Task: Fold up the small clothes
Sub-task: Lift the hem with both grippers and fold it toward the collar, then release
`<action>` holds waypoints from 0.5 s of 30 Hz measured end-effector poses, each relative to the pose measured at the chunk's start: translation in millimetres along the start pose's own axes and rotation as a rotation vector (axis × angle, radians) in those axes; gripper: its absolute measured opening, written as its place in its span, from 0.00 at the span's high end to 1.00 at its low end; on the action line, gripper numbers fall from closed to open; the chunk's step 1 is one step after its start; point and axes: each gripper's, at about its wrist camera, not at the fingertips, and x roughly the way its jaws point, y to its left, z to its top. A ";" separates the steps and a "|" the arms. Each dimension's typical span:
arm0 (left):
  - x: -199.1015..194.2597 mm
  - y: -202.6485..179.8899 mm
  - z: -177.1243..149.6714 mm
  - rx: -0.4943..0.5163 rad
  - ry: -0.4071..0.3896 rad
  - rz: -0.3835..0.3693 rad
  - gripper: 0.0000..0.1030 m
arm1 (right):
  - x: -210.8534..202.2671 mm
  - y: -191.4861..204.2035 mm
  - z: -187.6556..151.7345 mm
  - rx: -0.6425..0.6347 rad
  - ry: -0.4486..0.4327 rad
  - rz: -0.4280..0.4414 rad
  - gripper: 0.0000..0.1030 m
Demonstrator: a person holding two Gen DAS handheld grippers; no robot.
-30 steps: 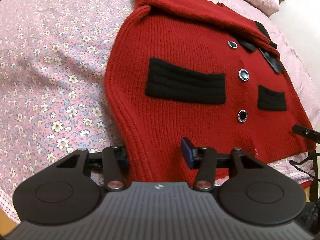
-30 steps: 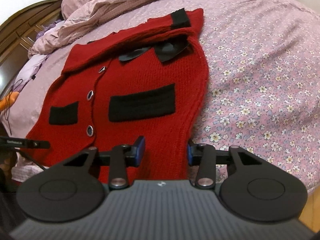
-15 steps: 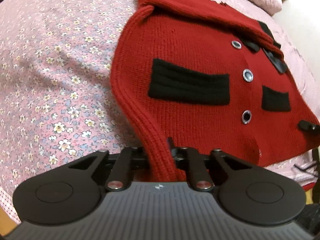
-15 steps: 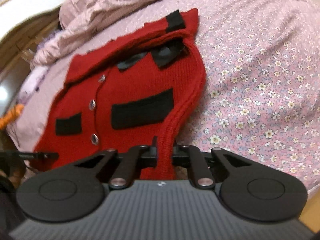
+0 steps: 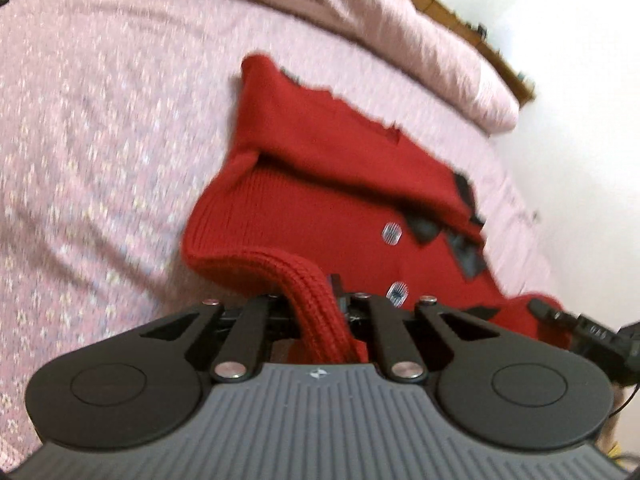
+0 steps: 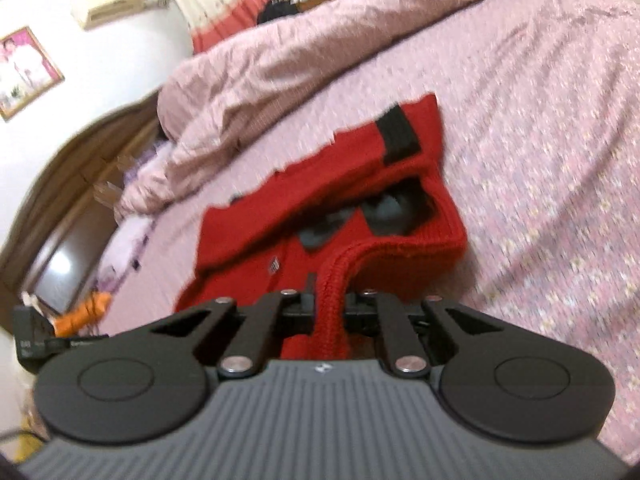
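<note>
A small red knit cardigan with black trim and silver buttons lies on the floral bedspread. My left gripper is shut on the ribbed bottom hem at the cardigan's left corner and holds it lifted. My right gripper is shut on the hem at the cardigan's right corner, also lifted. The lower part is raised and bent over toward the collar, hiding the pockets. The folded sleeve with a black cuff lies across the top. Both views are motion-blurred.
The pink floral bedspread spreads to the left and right. A bunched pink quilt lies at the far side by the wooden headboard. The other gripper's tip shows at the right edge.
Both grippers closed on the cardigan's bottom hem, then lifted it and carried it forward toward the collar. The pockets, visible before, are now covered by the raised fabric.
</note>
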 end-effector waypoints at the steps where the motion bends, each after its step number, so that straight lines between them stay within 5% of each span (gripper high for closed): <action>1: -2.0 -3.4 7.6 -0.006 -0.017 -0.003 0.90 | -0.3 -0.3 4.5 0.009 -0.016 0.006 0.89; 15: -8.2 -33.3 96.4 -0.040 -0.196 0.021 0.90 | 21.2 -6.7 80.9 0.115 -0.221 0.033 0.89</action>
